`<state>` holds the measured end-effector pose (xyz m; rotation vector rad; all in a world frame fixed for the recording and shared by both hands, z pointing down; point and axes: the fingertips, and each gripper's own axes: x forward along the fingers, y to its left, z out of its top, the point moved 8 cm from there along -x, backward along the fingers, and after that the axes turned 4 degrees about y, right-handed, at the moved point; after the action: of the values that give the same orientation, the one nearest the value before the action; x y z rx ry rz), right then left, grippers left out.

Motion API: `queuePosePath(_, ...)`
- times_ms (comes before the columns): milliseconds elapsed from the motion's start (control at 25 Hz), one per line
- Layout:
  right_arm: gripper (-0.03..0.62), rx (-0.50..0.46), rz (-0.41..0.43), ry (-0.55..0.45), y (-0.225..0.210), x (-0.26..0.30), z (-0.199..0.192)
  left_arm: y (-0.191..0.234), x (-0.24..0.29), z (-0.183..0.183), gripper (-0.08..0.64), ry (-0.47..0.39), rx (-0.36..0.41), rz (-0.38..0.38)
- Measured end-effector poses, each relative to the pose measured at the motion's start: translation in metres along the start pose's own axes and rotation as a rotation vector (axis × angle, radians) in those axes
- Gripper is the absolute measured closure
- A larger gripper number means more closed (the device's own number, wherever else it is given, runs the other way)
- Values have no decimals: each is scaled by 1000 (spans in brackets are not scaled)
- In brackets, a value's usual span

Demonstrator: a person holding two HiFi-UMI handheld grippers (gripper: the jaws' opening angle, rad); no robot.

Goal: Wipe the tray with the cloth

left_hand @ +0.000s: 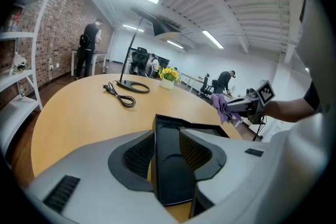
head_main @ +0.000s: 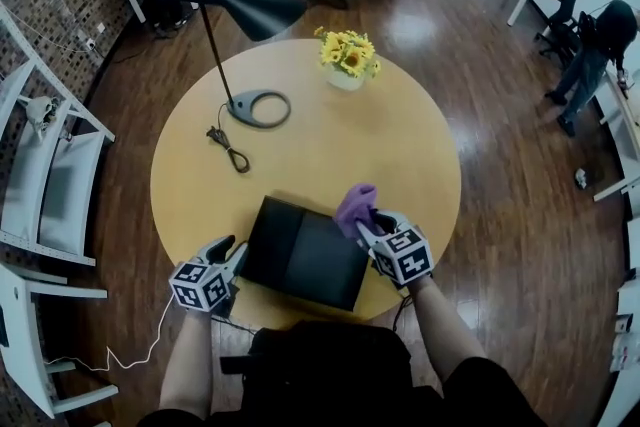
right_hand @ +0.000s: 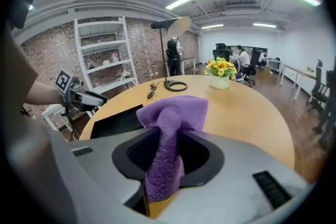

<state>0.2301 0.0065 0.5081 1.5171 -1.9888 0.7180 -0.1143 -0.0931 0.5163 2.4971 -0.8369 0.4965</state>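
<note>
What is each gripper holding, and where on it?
Left gripper clamps the black tray by its near-left rim. Right gripper pinches the purple cloth around its bunched middle.

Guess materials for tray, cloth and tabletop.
The tray looks like plastic: matte black, smooth, soft sheen. The cloth: purple microfibre or terry, fuzzy nap visible. The tabletop: light wood or wood-look laminate, satin; can't tell which.
</note>
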Motion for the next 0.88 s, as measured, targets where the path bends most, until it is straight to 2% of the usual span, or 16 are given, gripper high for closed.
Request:
queuePosePath(200, 479, -155, 135, 27, 50, 44, 44, 2, 24, -8, 385, 130, 59, -92)
queuePosePath(480, 476, -421, 248, 189, 89, 120, 89, 5, 44, -25, 385, 257, 102, -71)
queuePosePath(720, 474, -508, 318, 239, 114, 151, 96, 8, 38, -36, 385, 259, 43, -62)
queuePosePath(800, 474, -519, 307, 256, 127, 155, 90, 10, 37, -43, 385, 278, 47, -63)
queuePosePath(880, 474, -509, 256, 299, 135, 162, 80, 11, 39, -49, 385, 302, 60, -63)
